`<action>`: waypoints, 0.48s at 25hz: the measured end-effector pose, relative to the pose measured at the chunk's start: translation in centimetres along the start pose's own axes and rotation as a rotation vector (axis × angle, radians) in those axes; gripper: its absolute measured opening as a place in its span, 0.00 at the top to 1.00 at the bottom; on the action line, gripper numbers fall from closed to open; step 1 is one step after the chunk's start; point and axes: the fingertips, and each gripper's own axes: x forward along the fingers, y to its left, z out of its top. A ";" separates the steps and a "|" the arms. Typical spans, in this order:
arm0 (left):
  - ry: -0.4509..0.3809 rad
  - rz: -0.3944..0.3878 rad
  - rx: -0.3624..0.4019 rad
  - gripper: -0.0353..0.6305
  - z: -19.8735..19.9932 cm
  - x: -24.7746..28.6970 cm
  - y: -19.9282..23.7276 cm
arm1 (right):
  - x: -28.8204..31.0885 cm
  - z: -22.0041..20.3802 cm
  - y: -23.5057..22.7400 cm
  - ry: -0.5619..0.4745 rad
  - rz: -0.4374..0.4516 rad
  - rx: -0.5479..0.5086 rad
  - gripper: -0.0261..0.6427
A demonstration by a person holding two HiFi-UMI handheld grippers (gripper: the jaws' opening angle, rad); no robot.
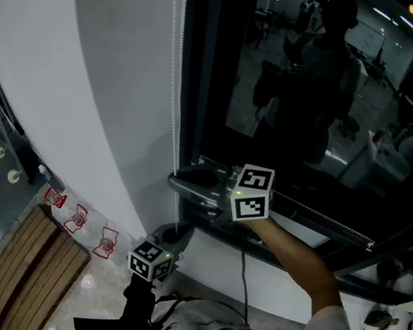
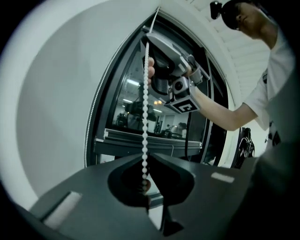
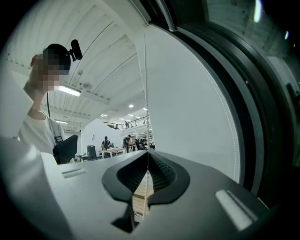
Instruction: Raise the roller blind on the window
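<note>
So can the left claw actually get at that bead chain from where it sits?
Yes, it seems so: the bead chain hangs straight into the left claw, whose jaws look closed on it. Nothing stands in between; the right claw grips the same chain higher up.

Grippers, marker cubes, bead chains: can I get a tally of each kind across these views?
Grippers: 2, the left gripper and the right gripper
Marker cubes: 2, the left cube and the right cube
Bead chain: 1
Total: 5
</note>
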 end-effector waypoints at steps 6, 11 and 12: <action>-0.060 0.094 -0.025 0.69 0.8 -1.6 1.5 | -1.0 -0.6 -0.5 0.001 -0.097 -0.068 0.84; -0.048 0.230 -0.095 0.66 -1.0 -3.8 3.9 | -3.5 -2.0 -1.5 -0.065 -0.216 -0.029 0.81; -0.041 0.245 -0.103 0.67 -1.5 -4.1 4.1 | -4.0 -2.6 -1.5 -0.070 -0.244 -0.031 0.81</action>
